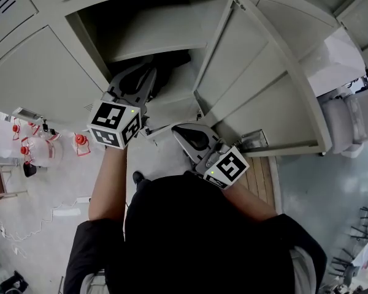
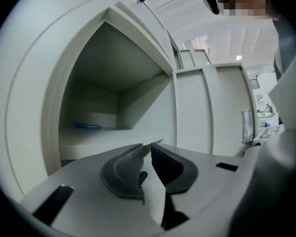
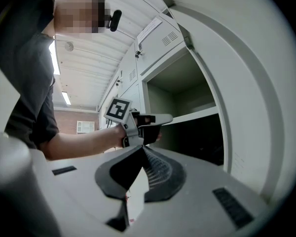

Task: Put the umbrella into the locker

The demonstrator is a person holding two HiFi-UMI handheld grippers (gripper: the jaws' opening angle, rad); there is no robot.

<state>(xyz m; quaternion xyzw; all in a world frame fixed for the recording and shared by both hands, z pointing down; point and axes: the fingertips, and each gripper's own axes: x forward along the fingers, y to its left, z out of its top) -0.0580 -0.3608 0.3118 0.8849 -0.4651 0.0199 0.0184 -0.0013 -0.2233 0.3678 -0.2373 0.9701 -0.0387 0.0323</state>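
The pale locker (image 1: 172,17) stands open, its door (image 1: 257,84) swung out to the right. A dark shape (image 1: 168,63), seemingly the umbrella, lies in the compartment under the shelf (image 1: 153,38). My left gripper (image 1: 148,72) is raised at the locker's mouth, just in front of that dark shape. In the left gripper view its jaws (image 2: 148,146) stand almost together with only a thin slit and nothing between them, facing the upper compartment. My right gripper (image 1: 175,128) hangs lower, by the door's foot. It is shut and empty (image 3: 138,148), and it looks toward the left gripper (image 3: 145,125).
A small blue thing (image 2: 88,126) lies at the back of the upper compartment. Red-capped items (image 1: 80,141) and cables sit on the floor at the left. Wooden planks (image 1: 260,176) lie under the door, and a white unit (image 1: 346,124) stands at the right.
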